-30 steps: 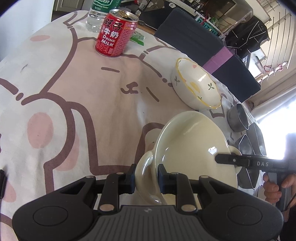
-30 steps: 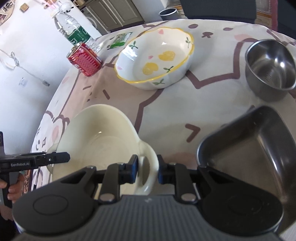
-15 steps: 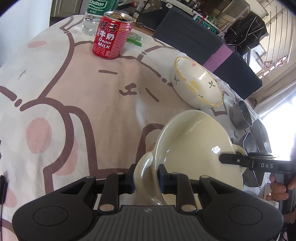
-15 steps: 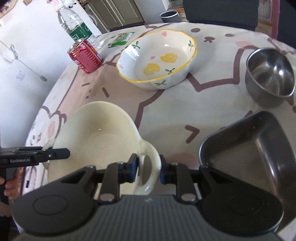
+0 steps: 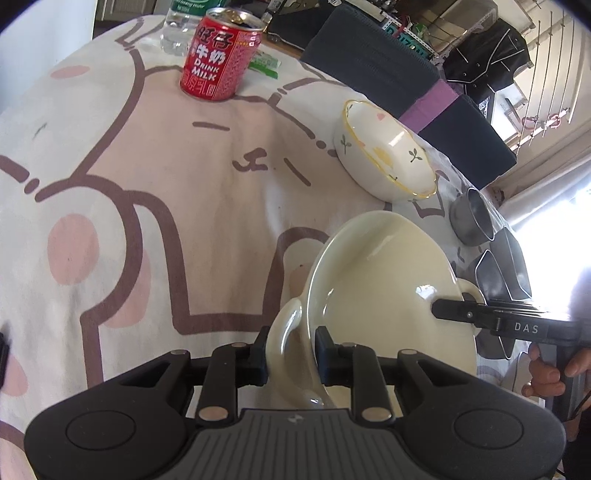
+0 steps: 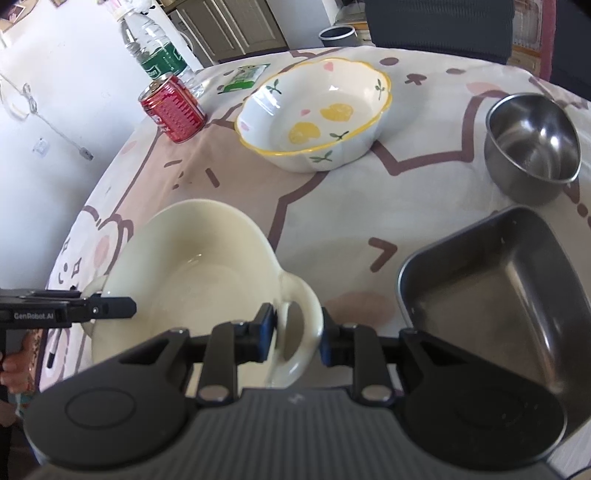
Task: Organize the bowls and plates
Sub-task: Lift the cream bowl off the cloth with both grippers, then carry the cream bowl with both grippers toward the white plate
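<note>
Seen from the left wrist camera, a cream bowl (image 5: 384, 295) with two loop handles is held above a cartoon-print tablecloth (image 5: 147, 166). The near handle is clamped between the fingers of the left gripper (image 5: 290, 354), which are closed on it. At the bowl's far side, the right gripper (image 5: 448, 308) is seen reaching in at the opposite handle, with part of a hand (image 5: 554, 373) on its grip. Beyond the cream bowl, a flowered bowl (image 5: 384, 162) with a yellow rim is set on the cloth. To the right of the cream bowl, a small steel bowl (image 5: 471, 219) and dark steel trays (image 5: 506, 266) are lined up towards a bright window. Far beyond the cream bowl, a red milk can (image 5: 219, 59) is stood in front of a water bottle (image 5: 181, 26).

From the right wrist camera, the cream bowl (image 6: 192, 273) is shown with its other handle pinched between the closed fingers of the right gripper (image 6: 297, 330). The left gripper (image 6: 110, 306) is seen at the bowl's far rim. Just right of the cream bowl, a steel tray (image 6: 491, 288) is placed on the tablecloth (image 6: 406, 192); beyond the tray, the small steel bowl (image 6: 532, 147) is set. The flowered bowl (image 6: 314, 114) is seen beyond the cream bowl, with the red milk can (image 6: 173, 107) and water bottle (image 6: 155, 51) further back to the left.
</note>
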`<act>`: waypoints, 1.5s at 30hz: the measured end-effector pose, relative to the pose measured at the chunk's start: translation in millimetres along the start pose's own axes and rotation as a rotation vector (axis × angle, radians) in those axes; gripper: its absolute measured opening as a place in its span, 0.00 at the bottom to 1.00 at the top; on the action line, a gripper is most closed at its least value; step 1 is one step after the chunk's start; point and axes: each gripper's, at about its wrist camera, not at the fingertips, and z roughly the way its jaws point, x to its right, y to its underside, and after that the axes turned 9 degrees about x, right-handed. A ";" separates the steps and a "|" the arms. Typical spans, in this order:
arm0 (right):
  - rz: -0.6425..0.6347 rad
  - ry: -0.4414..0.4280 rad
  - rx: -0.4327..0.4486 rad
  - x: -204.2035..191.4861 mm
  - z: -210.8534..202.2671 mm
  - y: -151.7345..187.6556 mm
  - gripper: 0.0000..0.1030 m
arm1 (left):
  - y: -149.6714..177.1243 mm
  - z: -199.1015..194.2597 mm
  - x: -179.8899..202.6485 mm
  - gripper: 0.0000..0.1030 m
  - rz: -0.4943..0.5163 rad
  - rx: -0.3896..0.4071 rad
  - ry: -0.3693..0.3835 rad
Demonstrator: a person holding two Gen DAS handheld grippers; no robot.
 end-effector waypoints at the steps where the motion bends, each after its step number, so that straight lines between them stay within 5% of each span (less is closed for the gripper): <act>1: 0.000 -0.002 -0.002 0.0 -0.2 -0.2 0.29 | 0.7 -0.2 -1.2 0.25 -0.013 -0.007 0.006; 12: -0.007 -0.019 -0.005 1.2 -3.4 -0.1 0.25 | 6.1 -6.2 -6.4 0.24 -0.104 0.006 0.013; 26: -0.043 0.011 0.041 -4.7 -21.6 9.0 0.26 | 6.7 -22.4 14.3 0.24 -0.025 0.077 -0.021; 45: 0.017 0.120 0.242 24.8 -176.3 50.4 0.24 | 41.6 -62.7 131.9 0.23 0.021 0.158 0.134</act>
